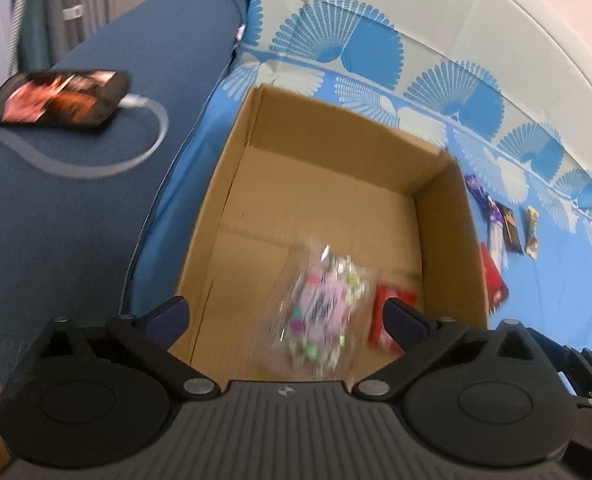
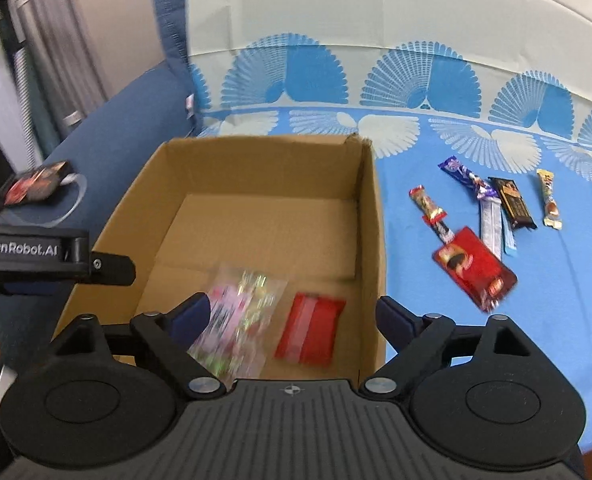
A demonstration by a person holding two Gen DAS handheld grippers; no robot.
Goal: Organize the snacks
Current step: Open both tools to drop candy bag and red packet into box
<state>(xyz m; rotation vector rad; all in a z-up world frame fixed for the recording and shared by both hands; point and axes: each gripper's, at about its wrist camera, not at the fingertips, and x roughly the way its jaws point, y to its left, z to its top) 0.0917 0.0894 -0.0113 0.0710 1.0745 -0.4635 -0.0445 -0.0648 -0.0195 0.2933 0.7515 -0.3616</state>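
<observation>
Both your tools hang over the open brown cardboard box [image 1: 328,184]. Your left gripper [image 1: 286,314] stands spread wide, nothing between its pads; your right gripper [image 2: 292,314] is spread too, gripping nothing. Below them, a clear crinkly candy bag with pink and green sweets [image 2: 236,320] is smeared by blur, so I can't tell whether it touches the box floor. Beside it lies a red flat snack packet [image 2: 310,330]. Farther right, on the blue fan-patterned cloth [image 2: 496,320], a row of wrapped snack bars [image 2: 492,208] waits outside, labels unreadable. Far left, a dark phone [image 1: 62,100] on the blue sofa arm [image 1: 76,220].
</observation>
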